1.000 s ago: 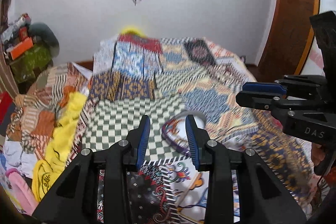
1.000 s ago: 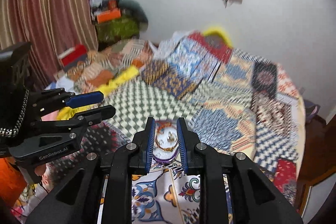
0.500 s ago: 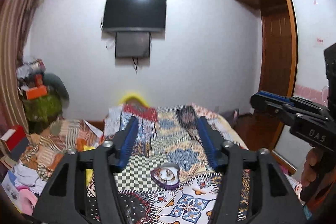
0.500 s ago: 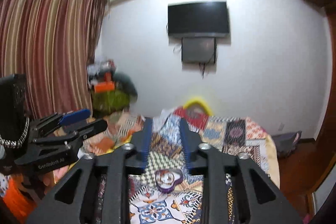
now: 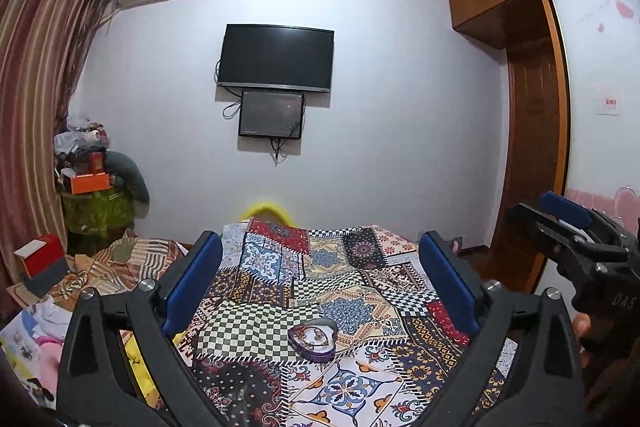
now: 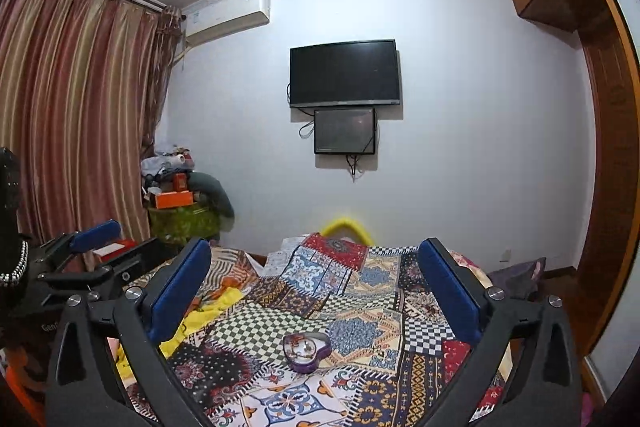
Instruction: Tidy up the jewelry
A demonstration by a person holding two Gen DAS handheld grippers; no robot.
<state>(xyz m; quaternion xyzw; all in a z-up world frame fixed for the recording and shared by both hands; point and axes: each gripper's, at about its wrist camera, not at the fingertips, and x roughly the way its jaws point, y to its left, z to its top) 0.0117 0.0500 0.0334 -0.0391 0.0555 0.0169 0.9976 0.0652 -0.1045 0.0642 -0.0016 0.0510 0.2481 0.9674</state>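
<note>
A purple heart-shaped jewelry box (image 5: pixel 313 338) lies open on the patchwork bedspread (image 5: pixel 344 291), with small gold pieces inside. It also shows in the right wrist view (image 6: pixel 306 346). My left gripper (image 5: pixel 320 283) is wide open and empty, raised well above and behind the box. My right gripper (image 6: pixel 314 287) is wide open and empty too, at a similar height. The right gripper appears at the right edge of the left wrist view (image 5: pixel 576 239). The left gripper appears at the left edge of the right wrist view (image 6: pixel 76 259).
A TV (image 5: pixel 276 58) and a smaller screen hang on the far wall. A cluttered stand (image 5: pixel 94 195) is at the left by striped curtains. Loose cloths and a yellow garment (image 6: pixel 208 315) lie left of the bed. A wooden wardrobe (image 5: pixel 532 147) stands right.
Both grippers rose and pulled back from the heart box and tilted up toward the wall. Both opened from a narrow gap to wide open.
</note>
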